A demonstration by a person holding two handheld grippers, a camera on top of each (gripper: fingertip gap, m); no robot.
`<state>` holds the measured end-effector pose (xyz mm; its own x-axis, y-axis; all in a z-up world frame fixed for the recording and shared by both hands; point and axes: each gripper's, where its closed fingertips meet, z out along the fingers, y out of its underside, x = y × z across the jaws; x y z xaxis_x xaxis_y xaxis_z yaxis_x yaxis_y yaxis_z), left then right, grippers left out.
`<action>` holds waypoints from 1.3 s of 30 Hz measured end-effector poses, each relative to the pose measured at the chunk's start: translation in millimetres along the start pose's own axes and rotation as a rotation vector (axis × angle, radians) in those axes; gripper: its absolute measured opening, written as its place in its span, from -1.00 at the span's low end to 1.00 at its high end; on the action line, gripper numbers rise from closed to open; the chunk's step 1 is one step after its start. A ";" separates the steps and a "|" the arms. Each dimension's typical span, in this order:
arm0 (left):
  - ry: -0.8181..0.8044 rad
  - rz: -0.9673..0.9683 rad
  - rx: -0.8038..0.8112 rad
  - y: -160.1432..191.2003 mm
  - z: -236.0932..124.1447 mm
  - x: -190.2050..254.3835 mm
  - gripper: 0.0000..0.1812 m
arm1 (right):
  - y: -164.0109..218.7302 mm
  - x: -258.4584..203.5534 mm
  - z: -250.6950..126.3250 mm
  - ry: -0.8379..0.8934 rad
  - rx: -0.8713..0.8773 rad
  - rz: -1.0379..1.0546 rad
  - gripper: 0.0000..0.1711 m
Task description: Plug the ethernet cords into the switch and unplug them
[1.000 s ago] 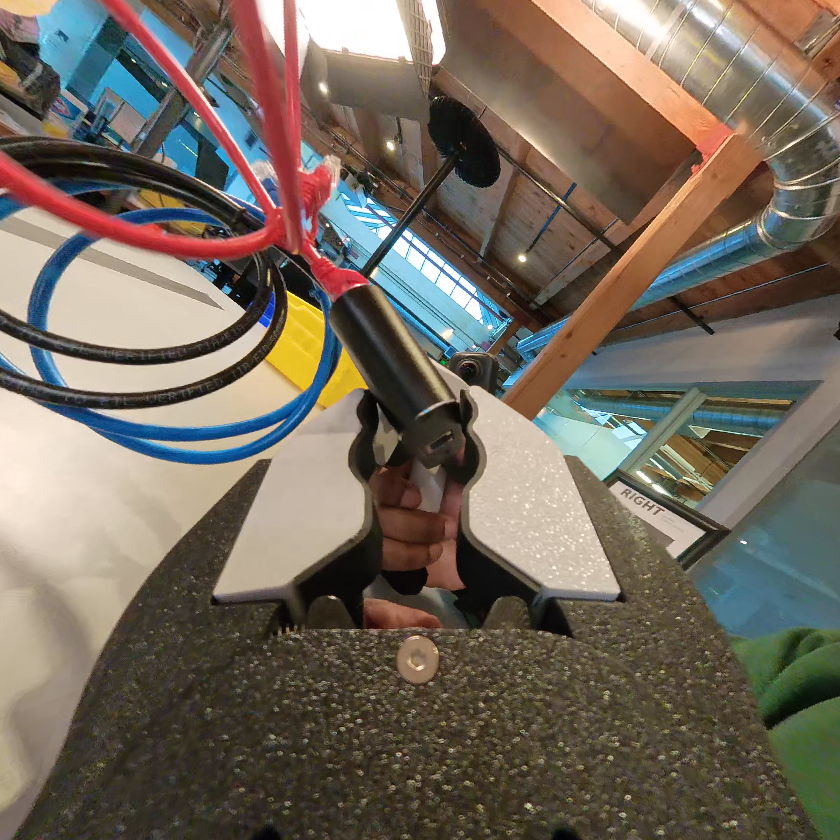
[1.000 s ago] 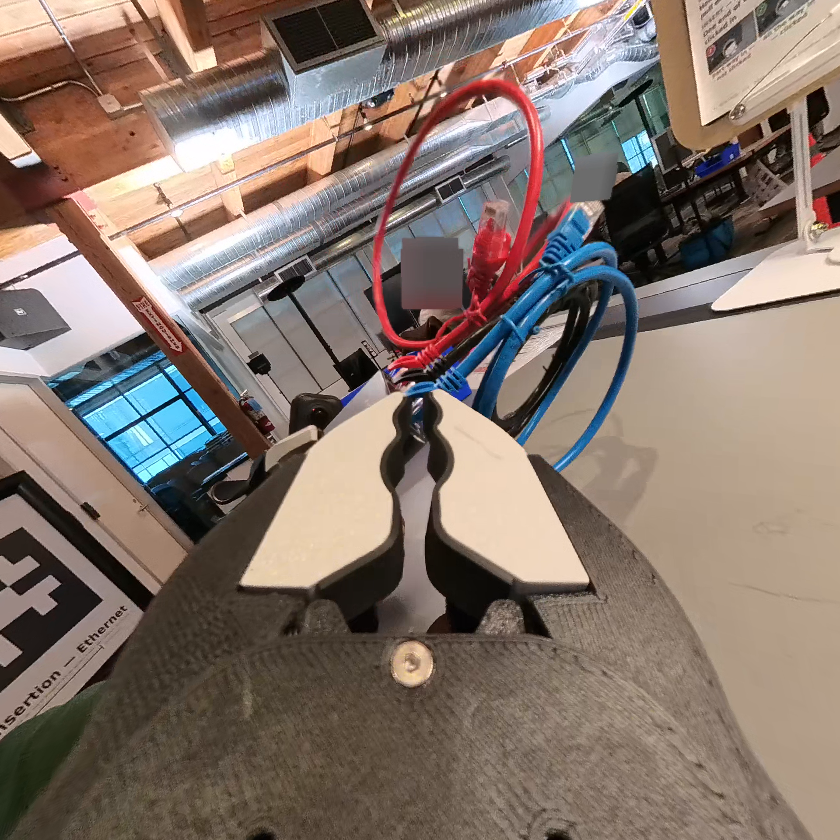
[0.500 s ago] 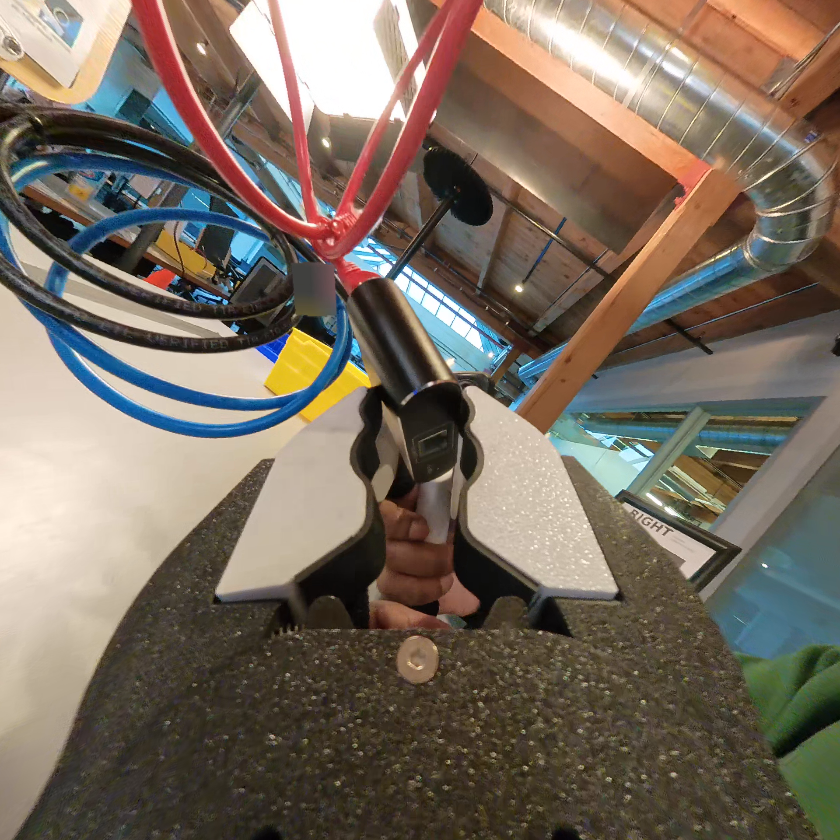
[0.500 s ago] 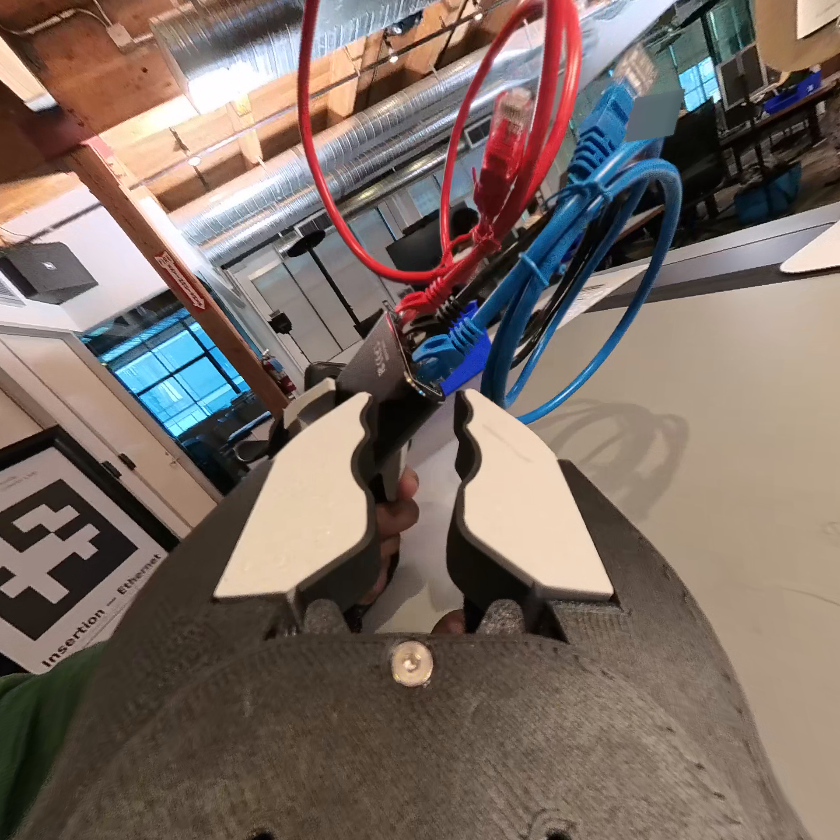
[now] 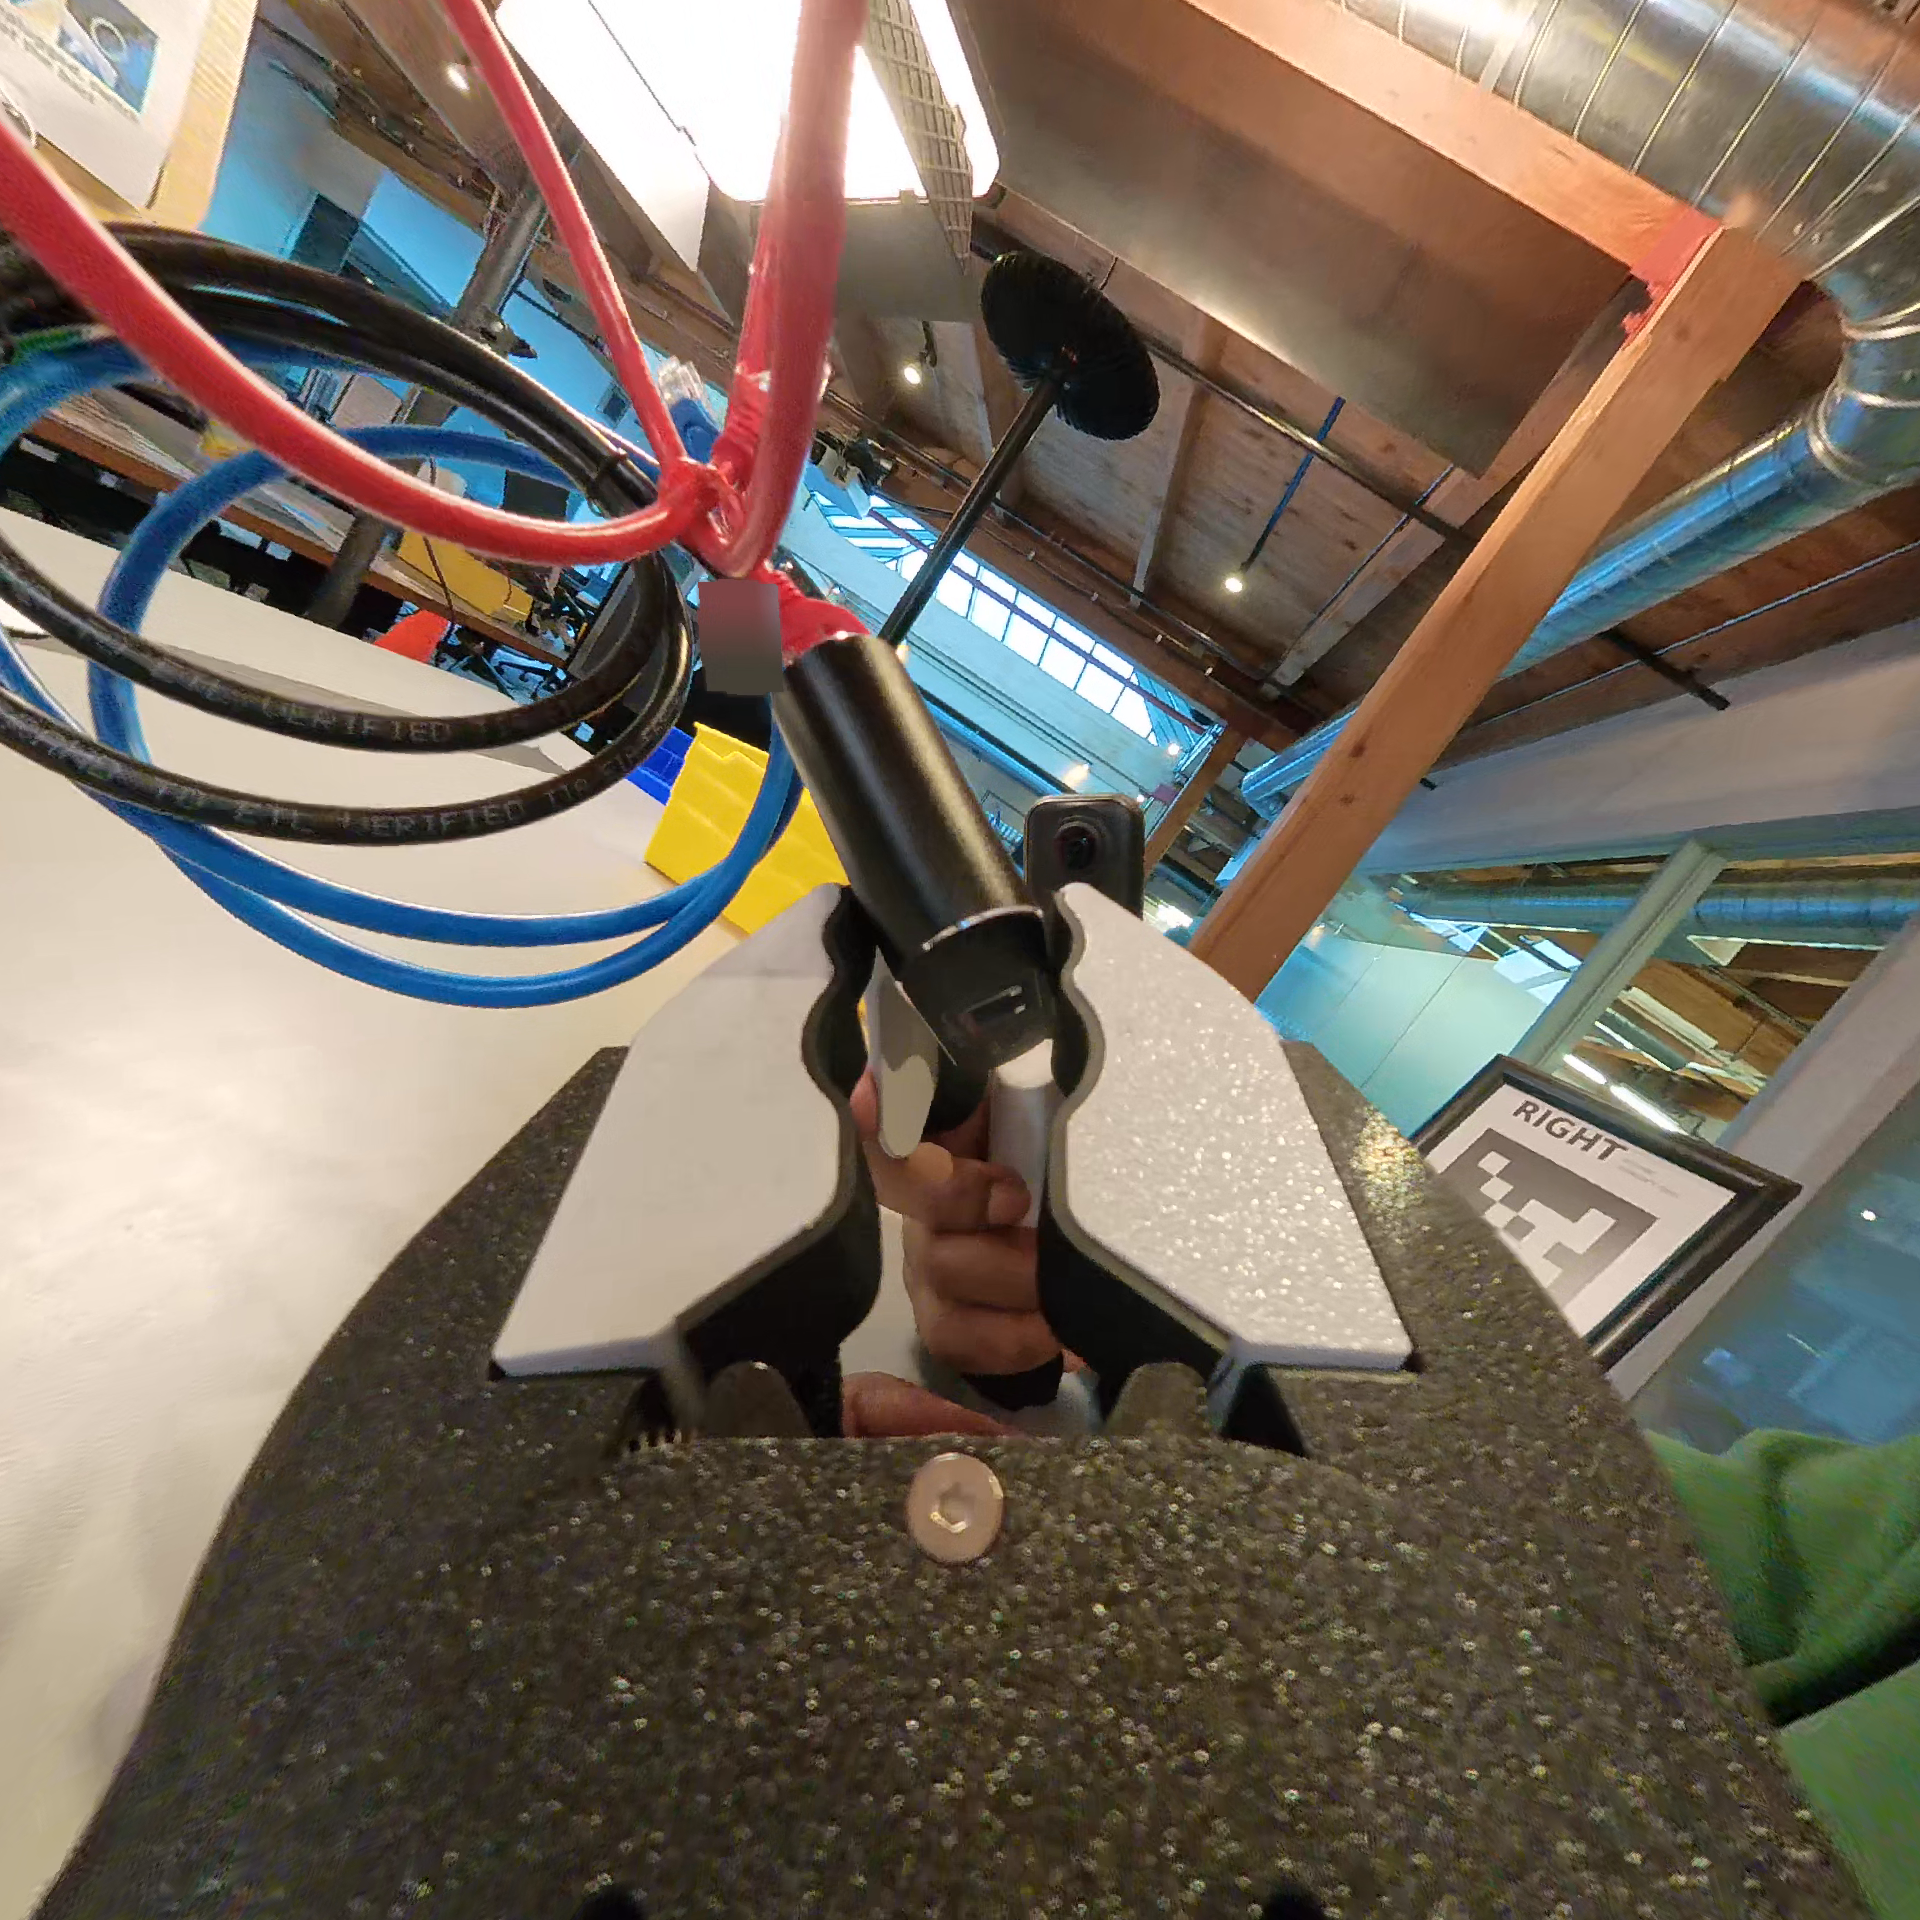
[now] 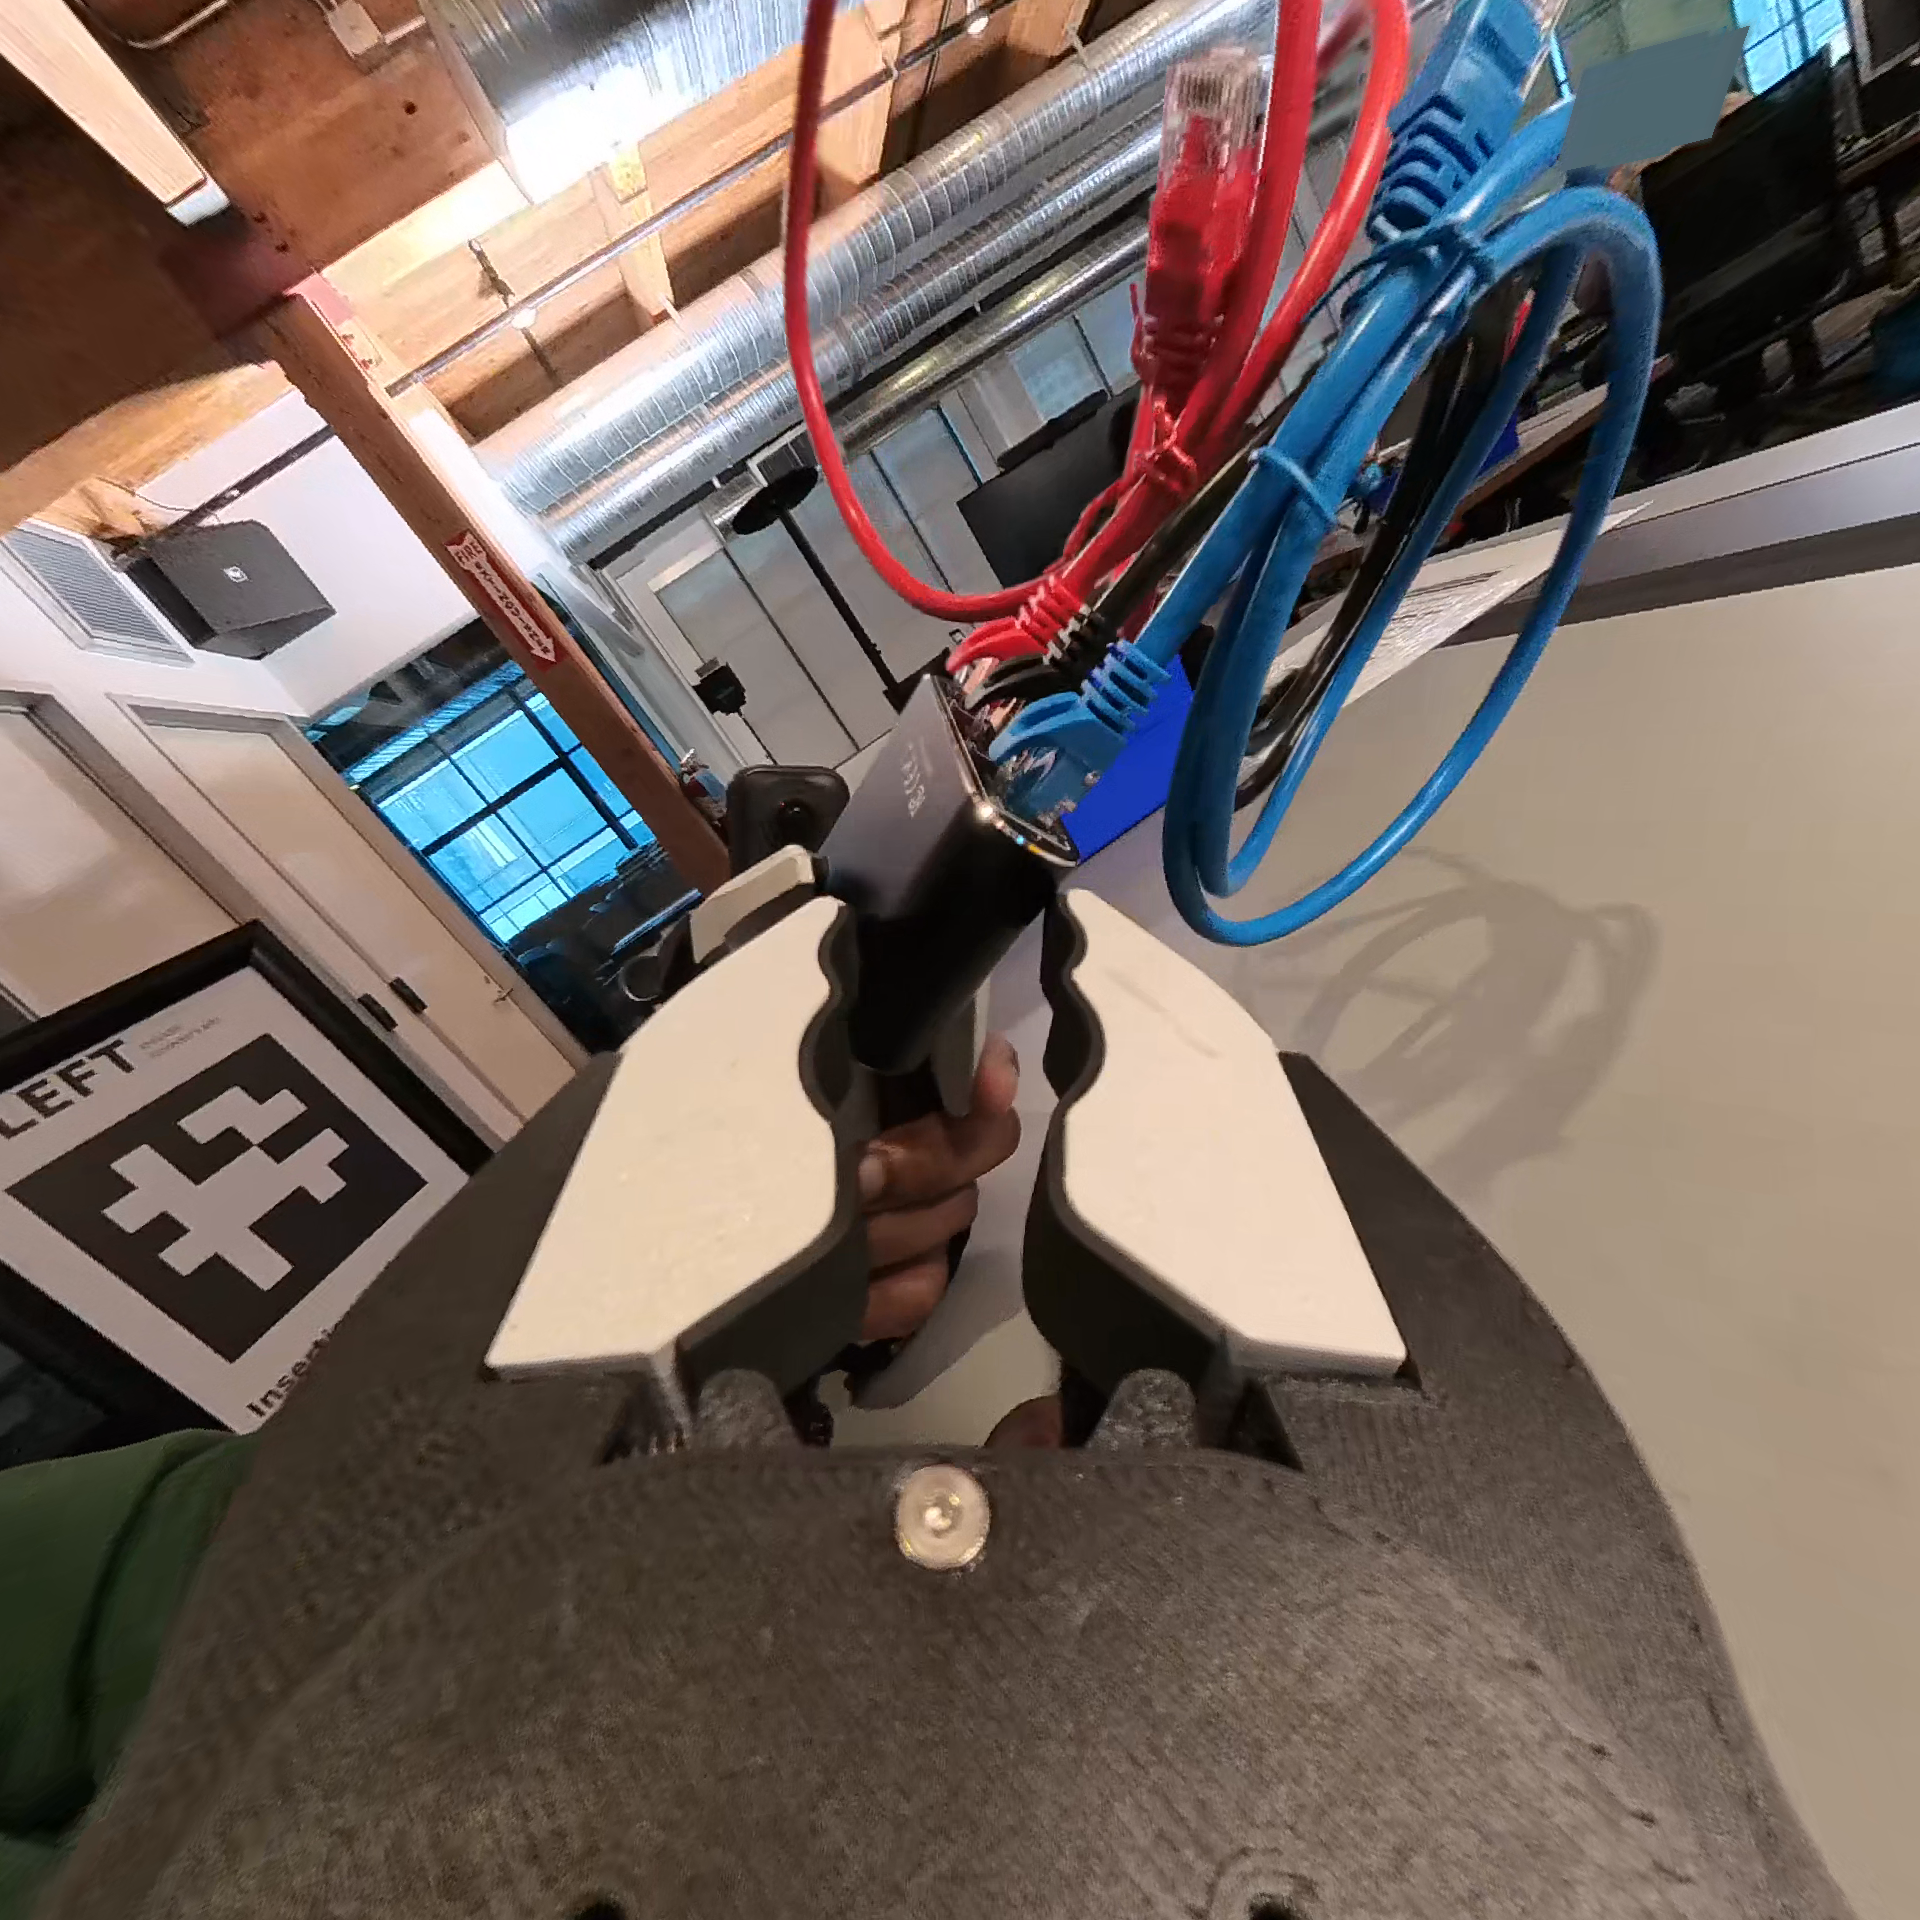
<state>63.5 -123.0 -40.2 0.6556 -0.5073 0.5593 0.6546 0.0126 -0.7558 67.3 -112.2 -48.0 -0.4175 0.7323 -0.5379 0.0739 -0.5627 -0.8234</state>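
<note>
A black switch (image 5: pixel 894 810) is clamped at its end between the fingers of my left gripper (image 5: pixel 951 935), held up off the grey table (image 5: pixel 208 1143). Red (image 5: pixel 312 436), black (image 5: pixel 416 810) and blue (image 5: pixel 416 935) ethernet cords are plugged into its far end and hang in tied loops. In the right wrist view the switch (image 6: pixel 935 831) passes between the spread fingers of my right gripper (image 6: pixel 940 935), which is open, with a gap on the right side. A free red plug (image 6: pixel 1195 135) and a free blue plug (image 6: pixel 1455 135) point upward.
A yellow bin (image 5: pixel 727 810) and a blue bin (image 6: pixel 1132 790) stand on the table behind the cords. Framed marker signs (image 5: pixel 1579 1216) (image 6: pixel 208 1195) stand at the sides. A small camera on a stand (image 5: pixel 1086 852) faces me. A person's green sleeve (image 5: pixel 1818 1558) is close by. My two grippers' fingertips are within a few centimetres of each other.
My right gripper went from shut to wide open around the switch. My left gripper kept its hold on the switch, and the cord loops swung up and nearer.
</note>
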 end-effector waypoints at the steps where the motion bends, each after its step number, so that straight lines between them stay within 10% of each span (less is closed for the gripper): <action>1: -0.002 0.007 -0.004 0.4 -0.2 0.1 -0.63 | 0.6 0.0 -0.1 -0.003 -0.003 0.002 -0.60; 28: -0.138 0.070 0.089 -21.3 -15.9 -16.5 -0.66 | -7.9 8.4 -10.1 0.145 0.028 -0.260 -0.66; 39: -0.031 0.240 -0.274 37.5 12.3 8.5 -0.66 | -1.4 9.0 -36.5 0.052 -0.107 -0.301 -0.51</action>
<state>98.2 -116.3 -59.6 0.7924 -0.4914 0.3615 0.3581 -0.1050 -0.9277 96.5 -90.8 -58.3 -0.3881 0.8800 -0.2738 0.0498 -0.2767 -0.9597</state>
